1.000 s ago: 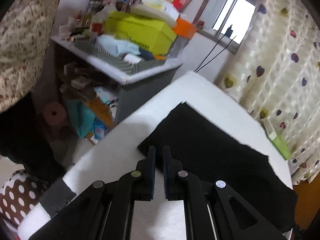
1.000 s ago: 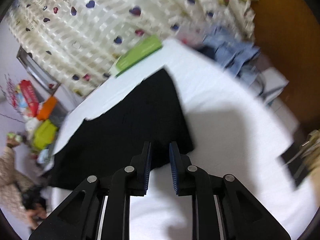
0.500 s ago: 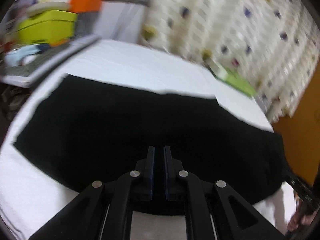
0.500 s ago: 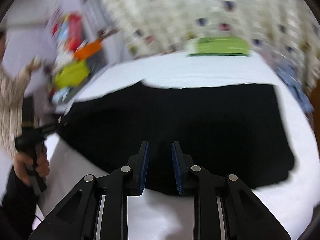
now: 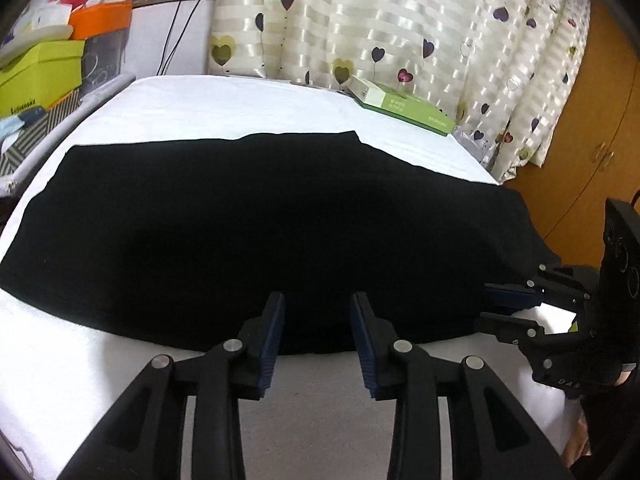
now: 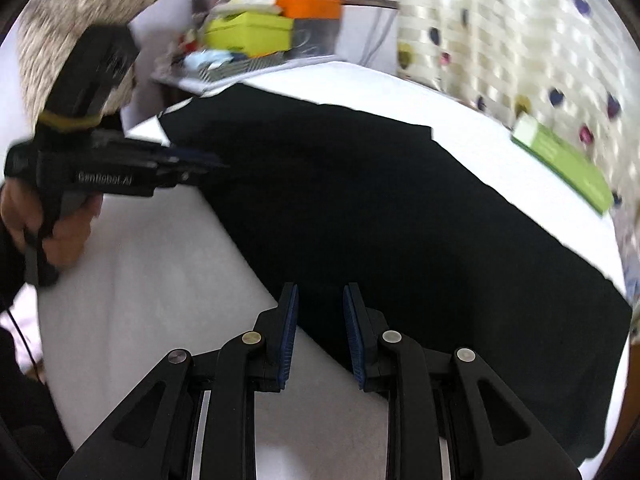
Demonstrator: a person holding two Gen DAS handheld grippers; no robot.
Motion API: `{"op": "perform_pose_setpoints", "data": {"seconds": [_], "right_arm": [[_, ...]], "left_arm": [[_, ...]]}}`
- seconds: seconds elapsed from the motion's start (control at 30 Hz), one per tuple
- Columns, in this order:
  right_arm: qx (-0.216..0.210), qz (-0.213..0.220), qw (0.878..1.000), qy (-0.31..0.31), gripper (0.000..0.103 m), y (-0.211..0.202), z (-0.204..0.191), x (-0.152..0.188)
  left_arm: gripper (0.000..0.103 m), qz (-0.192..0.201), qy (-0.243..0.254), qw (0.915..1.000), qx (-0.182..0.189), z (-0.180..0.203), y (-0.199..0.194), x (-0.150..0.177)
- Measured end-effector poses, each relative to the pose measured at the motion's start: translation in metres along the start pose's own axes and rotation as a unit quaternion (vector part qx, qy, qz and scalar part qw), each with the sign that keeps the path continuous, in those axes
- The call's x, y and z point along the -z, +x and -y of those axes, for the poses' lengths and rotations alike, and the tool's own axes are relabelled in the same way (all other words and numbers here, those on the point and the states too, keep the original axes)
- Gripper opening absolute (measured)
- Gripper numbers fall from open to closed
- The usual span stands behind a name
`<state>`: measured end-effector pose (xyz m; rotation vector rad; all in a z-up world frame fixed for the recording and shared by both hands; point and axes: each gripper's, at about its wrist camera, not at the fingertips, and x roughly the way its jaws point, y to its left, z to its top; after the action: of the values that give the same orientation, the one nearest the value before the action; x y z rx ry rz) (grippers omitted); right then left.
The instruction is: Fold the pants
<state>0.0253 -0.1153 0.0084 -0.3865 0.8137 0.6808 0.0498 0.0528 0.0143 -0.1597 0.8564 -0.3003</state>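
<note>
1. You are holding the left gripper [image 5: 317, 336] over the near edge of the white bed [image 5: 240, 100], its 2 fingers standing apart with nothing between them.
2. Those fingers are pointing at the near hem of the black pants [image 5: 256, 224]; whether the tips are touching the cloth cannot be told.
3. The pants are lying flat across the middle of the bed, spreading almost from its left edge to its right edge, with bare white sheet showing along the far edge and the near edge.
4. You are holding the right gripper [image 6: 320, 332] near the bed's near edge at the right end of the pants [image 6: 400, 216], its 2 fingers also standing apart and empty.
5. In the left wrist view, the right gripper [image 5: 506, 306] is coming in from the bed's right edge, its fingers reaching the right end of the cloth.
6. In the right wrist view, the left gripper [image 6: 216, 164] is pointing at the near hem of the pants, and your hand [image 6: 48, 220] is wrapping around its handle.
7. A green box [image 5: 400, 102] is lying at the far right corner of the bed, beside the heart-patterned curtain [image 5: 400, 20].
8. A yellow-green box [image 5: 40, 72] and an orange box [image 5: 102, 20] are sitting on a cluttered shelf beyond the bed's left edge.
9. The right wrist view is blurring, so small details there are unclear.
</note>
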Motion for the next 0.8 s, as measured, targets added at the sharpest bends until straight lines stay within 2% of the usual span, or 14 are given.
{"op": "perform_pose_setpoints", "data": {"seconds": [0.1, 0.17, 0.23, 0.27, 0.4, 0.5, 0.67, 0.7, 0.77, 0.8], "right_arm": [[-0.010, 0.001, 1.000, 0.006, 0.024, -0.002, 0.006, -0.001], [-0.006, 0.003, 1.000, -0.005, 0.021, 0.000, 0.003, -0.005], [-0.001, 0.006, 1.000, -0.022, 0.003, -0.001, -0.002, -0.003], [-0.002, 0.009, 1.000, -0.023, 0.002, -0.003, -0.002, -0.004], [-0.023, 0.029, 0.999, -0.010, 0.001, -0.018, 0.003, -0.002], [-0.032, 0.020, 0.999, -0.015, 0.001, -0.020, 0.003, 0.006], [-0.041, 0.011, 0.999, -0.009, 0.002, -0.014, 0.004, 0.005], [-0.043, 0.013, 0.999, 0.000, 0.002, -0.017, 0.007, 0.002], [-0.034, 0.039, 0.999, 0.015, 0.007, -0.028, 0.013, 0.002], [-0.029, 0.055, 0.998, 0.028, 0.012, -0.034, 0.019, 0.003]], "left_arm": [[0.039, -0.001, 0.012, 0.9999, 0.004, 0.006, -0.002, 0.001], [0.039, 0.002, 0.025, 0.9996, 0.009, 0.012, -0.003, 0.001], [0.039, 0.000, 0.035, 0.9992, 0.018, 0.016, -0.002, 0.003], [0.039, -0.002, 0.036, 0.9992, 0.018, 0.018, -0.001, 0.004], [0.039, 0.013, 0.035, 0.9992, 0.015, 0.017, -0.011, 0.003], [0.039, 0.029, 0.023, 0.9993, 0.007, 0.011, -0.017, -0.003], [0.039, 0.029, -0.012, 0.9991, -0.027, -0.005, -0.002, -0.018], [0.039, 0.026, -0.022, 0.9984, -0.045, -0.010, 0.004, -0.020], [0.039, 0.009, -0.035, 0.9969, -0.069, -0.020, 0.014, -0.018], [0.039, 0.015, -0.034, 0.9972, -0.065, -0.020, 0.013, -0.017]]}}
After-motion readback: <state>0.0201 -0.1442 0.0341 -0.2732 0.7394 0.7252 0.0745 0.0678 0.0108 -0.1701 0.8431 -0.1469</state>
